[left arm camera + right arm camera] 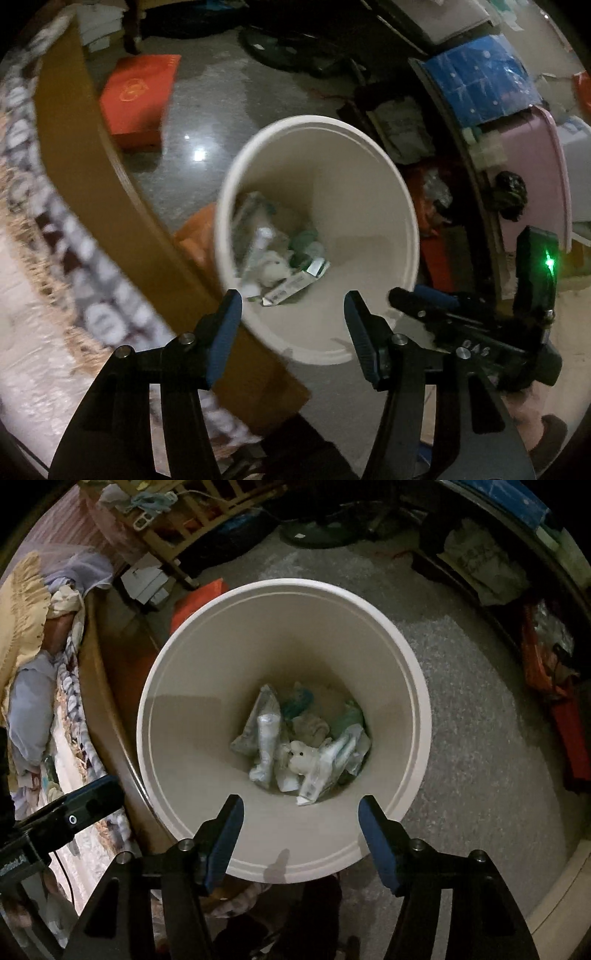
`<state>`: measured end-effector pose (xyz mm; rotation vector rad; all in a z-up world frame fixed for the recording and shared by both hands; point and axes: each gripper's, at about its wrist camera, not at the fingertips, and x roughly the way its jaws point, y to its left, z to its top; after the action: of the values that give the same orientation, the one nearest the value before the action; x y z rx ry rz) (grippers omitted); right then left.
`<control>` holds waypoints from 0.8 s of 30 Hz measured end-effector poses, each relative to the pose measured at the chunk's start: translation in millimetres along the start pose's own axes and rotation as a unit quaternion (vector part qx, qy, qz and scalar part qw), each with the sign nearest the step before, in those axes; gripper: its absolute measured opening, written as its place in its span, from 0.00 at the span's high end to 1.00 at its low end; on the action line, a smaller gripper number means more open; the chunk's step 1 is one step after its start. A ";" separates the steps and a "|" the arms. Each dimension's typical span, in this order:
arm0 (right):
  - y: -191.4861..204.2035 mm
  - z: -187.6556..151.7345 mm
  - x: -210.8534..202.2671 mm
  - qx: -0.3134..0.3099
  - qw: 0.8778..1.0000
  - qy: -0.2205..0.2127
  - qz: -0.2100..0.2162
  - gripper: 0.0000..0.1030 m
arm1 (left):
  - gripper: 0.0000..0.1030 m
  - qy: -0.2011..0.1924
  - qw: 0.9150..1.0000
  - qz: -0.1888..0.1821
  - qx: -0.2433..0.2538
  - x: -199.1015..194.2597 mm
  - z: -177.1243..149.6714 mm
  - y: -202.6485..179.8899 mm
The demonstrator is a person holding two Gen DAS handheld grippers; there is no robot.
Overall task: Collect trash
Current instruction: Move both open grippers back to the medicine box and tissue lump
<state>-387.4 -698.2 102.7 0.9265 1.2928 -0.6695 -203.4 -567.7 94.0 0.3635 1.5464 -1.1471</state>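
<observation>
Pointing steeply down over the bin (384, 635), left claw (291, 310) and right claw (301, 814) gape half-open, empty.

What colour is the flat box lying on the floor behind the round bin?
The flat box is red with a gold emblem, clearest in the left wrist view.

a cluttered home bedroom: bed (55, 709) with rumpled bedding, wooden crib (192, 528), boxes on the speckled floor (461, 738).

Trash bin (284, 602) on floor (461, 709) beside bed edge (122, 206); wrappers (303, 738) at bin bottom; flat box (138, 99) on floor behind.
</observation>
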 end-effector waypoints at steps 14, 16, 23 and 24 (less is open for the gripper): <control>73.5 4.8 -2.9 -0.078 0.997 -0.010 0.014 0.40 | 0.46 -0.062 0.995 0.047 -0.056 -59.7 -29.5 64.8; 91.7 5.6 -4.9 -0.099 0.995 -0.014 0.017 0.40 | 0.46 -0.073 0.994 0.054 -0.066 -70.0 -33.9 75.8; 150.5 1.0 -3.3 -0.164 0.986 -0.017 0.022 0.40 | 0.46 -0.093 0.988 0.075 -0.100 -97.5 -53.5 117.0; 162.5 -1.8 -2.2 -0.180 0.983 -0.017 0.021 0.40 | 0.46 -0.096 0.987 0.079 -0.105 -101.8 -57.2 123.2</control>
<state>-250.9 -616.6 136.5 0.6418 1.3074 -0.3982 -111.3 -427.7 120.9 0.2213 1.4264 -0.8607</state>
